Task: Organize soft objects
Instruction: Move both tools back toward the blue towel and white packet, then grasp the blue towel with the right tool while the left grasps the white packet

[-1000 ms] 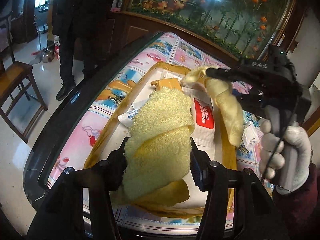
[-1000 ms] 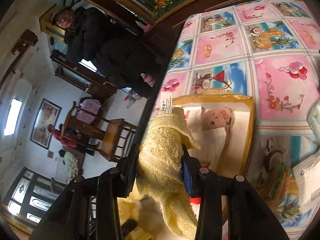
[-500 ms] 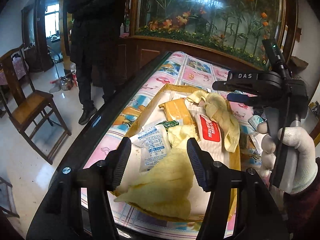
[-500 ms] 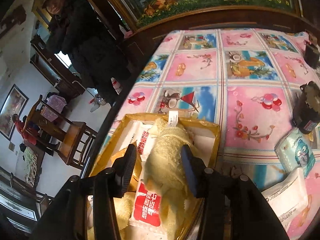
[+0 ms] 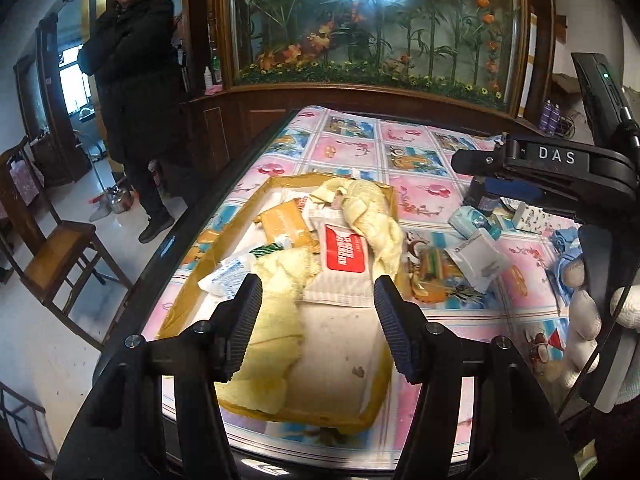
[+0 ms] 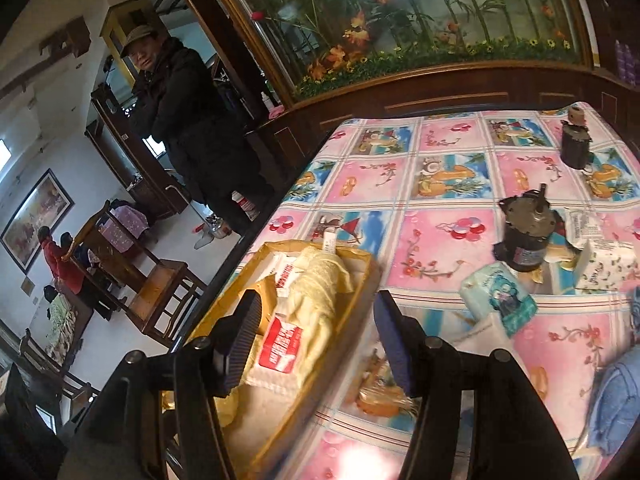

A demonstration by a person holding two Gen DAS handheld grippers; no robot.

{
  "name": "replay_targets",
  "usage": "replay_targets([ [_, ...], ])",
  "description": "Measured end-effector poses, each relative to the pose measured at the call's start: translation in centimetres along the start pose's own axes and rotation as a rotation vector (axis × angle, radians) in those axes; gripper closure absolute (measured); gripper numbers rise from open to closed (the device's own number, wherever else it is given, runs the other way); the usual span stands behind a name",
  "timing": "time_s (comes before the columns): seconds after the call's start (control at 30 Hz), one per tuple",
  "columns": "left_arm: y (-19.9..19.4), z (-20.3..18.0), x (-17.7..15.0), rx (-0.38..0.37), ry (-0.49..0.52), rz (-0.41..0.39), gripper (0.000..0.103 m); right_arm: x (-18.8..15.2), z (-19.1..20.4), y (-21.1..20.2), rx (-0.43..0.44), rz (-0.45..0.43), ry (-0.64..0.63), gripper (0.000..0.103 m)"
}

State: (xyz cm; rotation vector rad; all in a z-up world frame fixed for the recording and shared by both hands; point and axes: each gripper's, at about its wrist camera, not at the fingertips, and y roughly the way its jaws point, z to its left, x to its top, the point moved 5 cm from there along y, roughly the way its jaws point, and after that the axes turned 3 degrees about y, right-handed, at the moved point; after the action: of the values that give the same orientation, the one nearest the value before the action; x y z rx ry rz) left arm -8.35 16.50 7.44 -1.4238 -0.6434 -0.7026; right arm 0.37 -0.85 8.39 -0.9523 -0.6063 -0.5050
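Observation:
A cardboard tray (image 5: 188, 292) lies on the table near its left edge; it also shows in the right wrist view (image 6: 362, 280). In it lie a yellow towel (image 5: 276, 320), a second, twisted yellow towel (image 5: 372, 216) that also shows in the right wrist view (image 6: 316, 300), a red-and-white packet (image 5: 342, 254) and other packets. My left gripper (image 5: 316, 320) is open and empty above the tray's near end. My right gripper (image 6: 314, 342) is open and empty above the tray's right rim; from the left wrist view its body (image 5: 560, 160) is at the right.
Tissue packs (image 6: 498, 300), a dark motor (image 6: 524, 232), a dark jar (image 6: 576, 144) and a blue cloth (image 6: 620, 400) lie on the patterned tablecloth (image 6: 440, 232) right of the tray. A man in black (image 5: 136, 92) and a wooden chair (image 5: 52, 252) stand left of the table.
Both grippers opened and let go of their yellow towels, which now lie in the tray. Both grippers then pulled back and up from the tray.

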Motion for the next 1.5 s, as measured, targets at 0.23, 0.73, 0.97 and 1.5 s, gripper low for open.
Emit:
replay_targets([
  [0.23,0.1,-5.7,0.0,-0.032,0.107,0.017,0.044,-1.5,-6.9,-4.8,-0.088,-0.042,0.062,0.045],
  [0.73,2.9,-14.0,-0.2,-0.066,0.258,0.086,0.044,-3.8,-19.5,-12.4,-0.193,-0.132,0.238,0.044],
  [0.97,6.4,-16.1,0.0,-0.137,0.235,0.166,0.044,-4.5,-24.1,-14.0,-0.211,-0.163,0.312,0.044],
  [1.5,15.6,-17.1,4.4,-0.238,0.156,0.222,0.045,-5.3,-27.8,-14.1,-0.186,-0.158,0.383,0.044],
])
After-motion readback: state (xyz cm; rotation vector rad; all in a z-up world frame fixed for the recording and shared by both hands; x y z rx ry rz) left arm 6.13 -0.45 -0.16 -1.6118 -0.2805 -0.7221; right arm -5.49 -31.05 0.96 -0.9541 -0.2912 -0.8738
